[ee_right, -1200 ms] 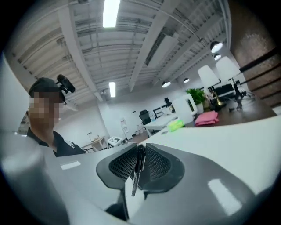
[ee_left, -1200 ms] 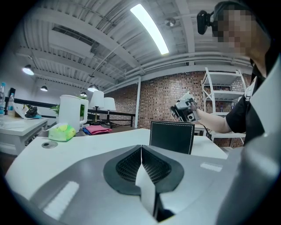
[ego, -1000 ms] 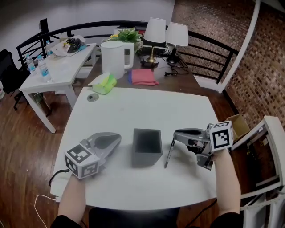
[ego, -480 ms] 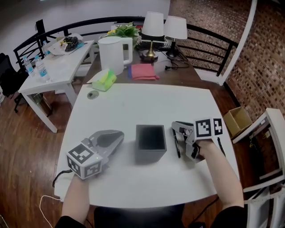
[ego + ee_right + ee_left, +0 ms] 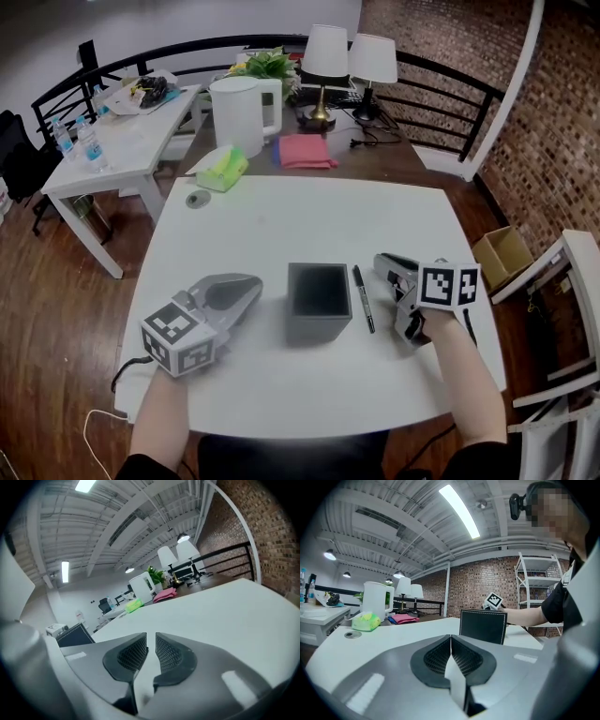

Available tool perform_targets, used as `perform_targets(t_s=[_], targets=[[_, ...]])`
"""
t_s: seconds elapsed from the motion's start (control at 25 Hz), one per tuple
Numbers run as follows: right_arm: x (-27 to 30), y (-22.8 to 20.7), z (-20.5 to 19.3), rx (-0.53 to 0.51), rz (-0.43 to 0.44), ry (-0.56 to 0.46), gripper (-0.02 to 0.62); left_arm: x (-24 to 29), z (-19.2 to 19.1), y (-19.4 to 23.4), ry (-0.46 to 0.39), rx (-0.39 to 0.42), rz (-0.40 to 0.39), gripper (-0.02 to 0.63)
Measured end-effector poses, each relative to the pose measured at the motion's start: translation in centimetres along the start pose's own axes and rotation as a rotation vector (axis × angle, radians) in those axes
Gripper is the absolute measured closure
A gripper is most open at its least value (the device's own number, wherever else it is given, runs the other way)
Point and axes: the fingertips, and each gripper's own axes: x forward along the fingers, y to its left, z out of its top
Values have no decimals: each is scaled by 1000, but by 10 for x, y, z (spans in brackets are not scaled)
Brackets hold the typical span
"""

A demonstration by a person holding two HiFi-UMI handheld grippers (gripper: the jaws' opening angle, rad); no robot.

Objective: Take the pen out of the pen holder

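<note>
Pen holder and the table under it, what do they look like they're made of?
Pen holder: probably leather or faux leather, matte black; pale stitching runs along its edges.
Table: smooth white top with a soft sheen, likely laminate or painted board; can't tell which.

Honestly I'm not finding any readable text, brand or number anywhere here. The only print showing up is the black-and-white square patterns on the marker cube at the lower left (image 5: 174, 339) and the marker cube at the right (image 5: 448, 284), no letters in them. The water bottles (image 5: 89, 142) at the upper left are coming out too small to read any label.
</note>
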Motion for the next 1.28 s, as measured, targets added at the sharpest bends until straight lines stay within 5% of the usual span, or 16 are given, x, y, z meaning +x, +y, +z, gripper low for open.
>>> perform_targets(t_s=[0.32, 0.76, 1.28], targets=[[-32, -25, 4, -261, -107, -204, 581, -1, 1, 2, -4, 1, 14, 601], [-63, -32, 12, -263, -208, -362, 583, -5, 5, 7, -20, -13, 72, 603], [-64, -34, 13, -257, -222, -364, 583, -1, 6, 8, -29, -8, 90, 602]])
